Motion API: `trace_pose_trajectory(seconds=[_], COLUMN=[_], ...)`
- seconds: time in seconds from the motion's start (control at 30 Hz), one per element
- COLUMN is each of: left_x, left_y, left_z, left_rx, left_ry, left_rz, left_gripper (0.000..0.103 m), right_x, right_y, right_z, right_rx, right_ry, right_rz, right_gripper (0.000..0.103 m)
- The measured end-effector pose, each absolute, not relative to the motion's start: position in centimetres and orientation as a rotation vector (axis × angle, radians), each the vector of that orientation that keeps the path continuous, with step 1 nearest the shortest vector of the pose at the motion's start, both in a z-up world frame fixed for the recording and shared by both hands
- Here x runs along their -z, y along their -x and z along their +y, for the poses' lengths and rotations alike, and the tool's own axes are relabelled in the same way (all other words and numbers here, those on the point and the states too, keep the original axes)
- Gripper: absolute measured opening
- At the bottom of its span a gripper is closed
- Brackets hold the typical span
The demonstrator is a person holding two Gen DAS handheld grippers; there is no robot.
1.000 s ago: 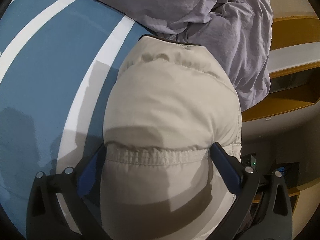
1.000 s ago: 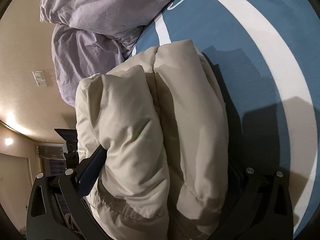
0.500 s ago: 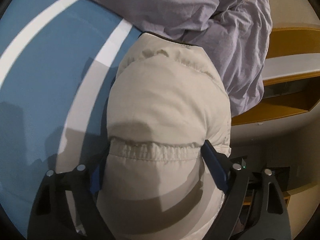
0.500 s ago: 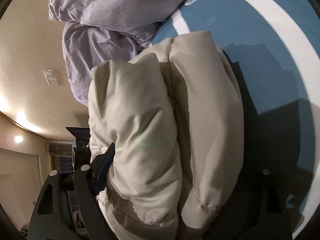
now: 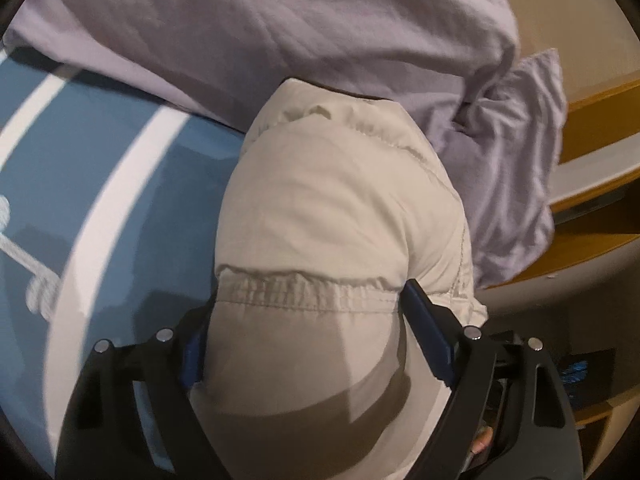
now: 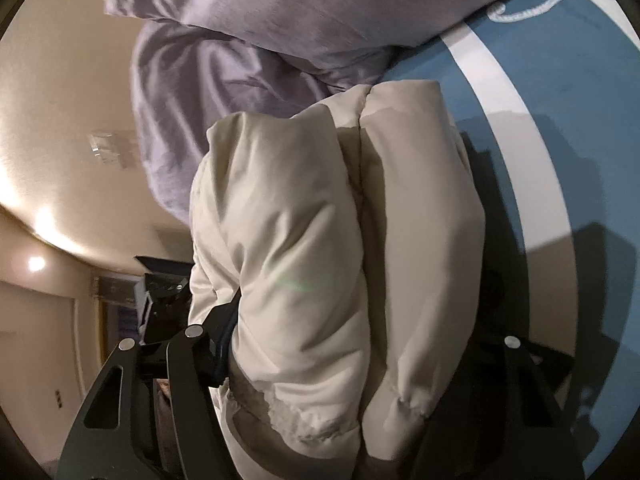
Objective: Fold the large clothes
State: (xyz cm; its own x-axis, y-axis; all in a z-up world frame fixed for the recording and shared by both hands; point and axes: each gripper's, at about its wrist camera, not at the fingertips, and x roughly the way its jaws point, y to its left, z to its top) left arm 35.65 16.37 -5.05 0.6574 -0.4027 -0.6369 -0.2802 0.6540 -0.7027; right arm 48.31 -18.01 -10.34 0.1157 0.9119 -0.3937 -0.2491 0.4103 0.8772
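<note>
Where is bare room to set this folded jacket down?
Free: the blue cover, left of the jacket in the left view, right of it in the right view. Crowded: the far end, under the lilac duvet.

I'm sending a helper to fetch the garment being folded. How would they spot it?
On the blue bedspread with white stripes, look beside the heap of lilac bedding. The puffy cream jacket lies bundled there, the only quilted, stitched, pale beige piece.
</note>
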Motion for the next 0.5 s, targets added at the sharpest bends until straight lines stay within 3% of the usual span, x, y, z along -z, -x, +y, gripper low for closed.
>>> trace_pose_trajectory(seconds=[0.2, 0.5], left_x=[5.2, 1.6], left_y=[-35.9, -34.6], left_z=[16.4, 14.9], left_rx=[0.017, -0.113], left_ry=[0.799, 0.544], left_rz=[0.887, 0.838], left_gripper=[0.093, 0.094], right_x=[11.1, 8.3], right_y=[-48.7, -47.0], right_z=[-18.4, -22.4], right_rx=[-1.001, -0.846], right_ry=[-0.72, -0.653], right_rz=[1.11, 1.006], right_gripper=[0.079, 0.081])
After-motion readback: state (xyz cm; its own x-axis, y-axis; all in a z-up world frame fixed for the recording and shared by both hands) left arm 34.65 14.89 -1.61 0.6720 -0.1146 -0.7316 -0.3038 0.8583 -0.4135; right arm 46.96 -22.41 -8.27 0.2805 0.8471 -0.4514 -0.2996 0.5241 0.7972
